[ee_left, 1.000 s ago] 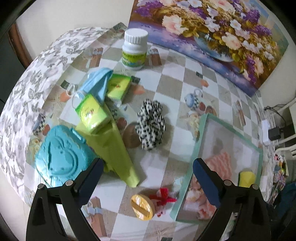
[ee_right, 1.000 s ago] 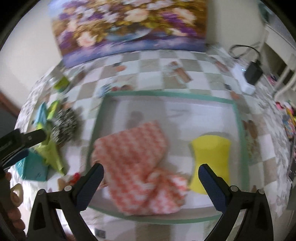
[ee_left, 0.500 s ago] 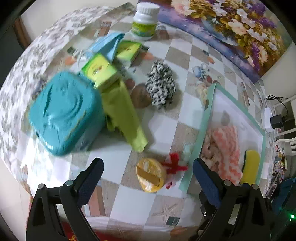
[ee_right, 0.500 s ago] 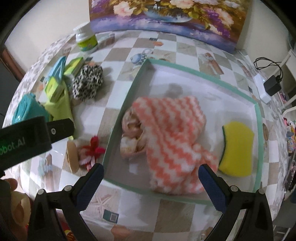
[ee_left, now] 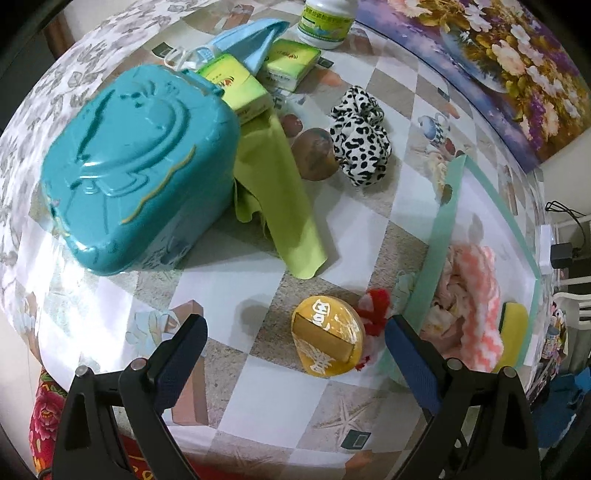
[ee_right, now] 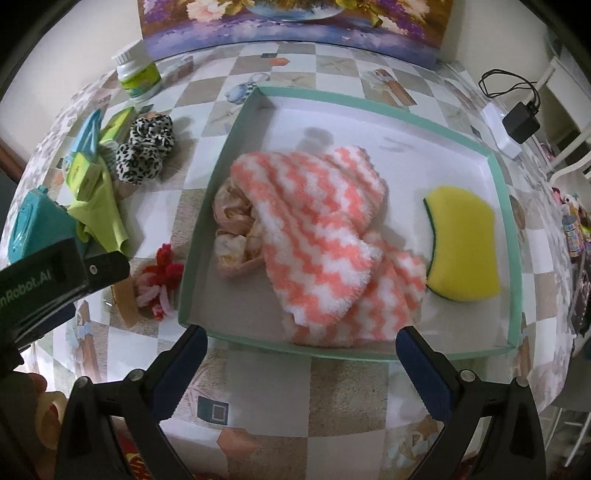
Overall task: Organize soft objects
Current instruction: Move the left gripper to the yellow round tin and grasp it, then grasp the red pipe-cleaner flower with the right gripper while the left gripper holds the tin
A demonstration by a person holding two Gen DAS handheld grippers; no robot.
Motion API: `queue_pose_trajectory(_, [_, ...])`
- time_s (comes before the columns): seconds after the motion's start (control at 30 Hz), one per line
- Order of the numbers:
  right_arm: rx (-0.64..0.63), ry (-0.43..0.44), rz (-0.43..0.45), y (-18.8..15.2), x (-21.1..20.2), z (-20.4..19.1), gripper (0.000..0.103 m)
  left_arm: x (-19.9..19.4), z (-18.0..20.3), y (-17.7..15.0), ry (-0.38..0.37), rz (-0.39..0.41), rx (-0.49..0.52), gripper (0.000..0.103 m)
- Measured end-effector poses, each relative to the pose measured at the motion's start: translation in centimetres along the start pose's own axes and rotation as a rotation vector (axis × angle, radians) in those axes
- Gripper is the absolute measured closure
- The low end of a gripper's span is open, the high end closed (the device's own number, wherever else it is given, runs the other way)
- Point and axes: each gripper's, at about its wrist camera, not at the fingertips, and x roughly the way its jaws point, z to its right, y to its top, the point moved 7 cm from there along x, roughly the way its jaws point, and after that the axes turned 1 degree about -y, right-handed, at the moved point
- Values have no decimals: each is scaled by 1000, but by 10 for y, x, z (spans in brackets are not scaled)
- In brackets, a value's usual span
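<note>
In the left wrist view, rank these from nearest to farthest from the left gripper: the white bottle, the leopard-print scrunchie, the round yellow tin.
From the left gripper:
1. Round yellow tin, just ahead, between the open fingers.
2. Leopard-print scrunchie, mid-table, ahead and slightly right.
3. White bottle, at the table's far edge by the flower painting.

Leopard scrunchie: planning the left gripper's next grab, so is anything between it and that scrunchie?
From the open left gripper, the yellow round tin lies right ahead, with bare table beyond up to the leopard scrunchie. Green cloth lies left of that line.
</note>
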Motion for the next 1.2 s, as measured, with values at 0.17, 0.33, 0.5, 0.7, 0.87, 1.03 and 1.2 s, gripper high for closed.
queue_pose_trajectory(0.17, [8,-4,8,1,-4,1,0,16,-2,-3,-4,-53,-11,10])
queue_pose_trajectory(0.33, [12,-3,4,4,-2,4,0,21,-6,-4,7,-62,-7,16])
queue_pose_trajectory(0.5, [14,-4,3,4,-1,4,0,23,2,-3,28,-60,31,21])
queue_pose_trajectory(0.7, [16,-5,1,6,0,5,0,27,18,-3,30,-62,69,28])
queue_pose_trajectory(0.87, [14,-7,0,7,1,6,0,26,26,-4,13,-63,82,39])
queue_pose_trajectory(1.03, [13,-8,0,7,1,6,0,23,37,-9,-25,-70,78,53])
queue_pose_trajectory(1.2, [13,-10,-1,7,1,6,0,24,44,-12,-49,-81,73,58])
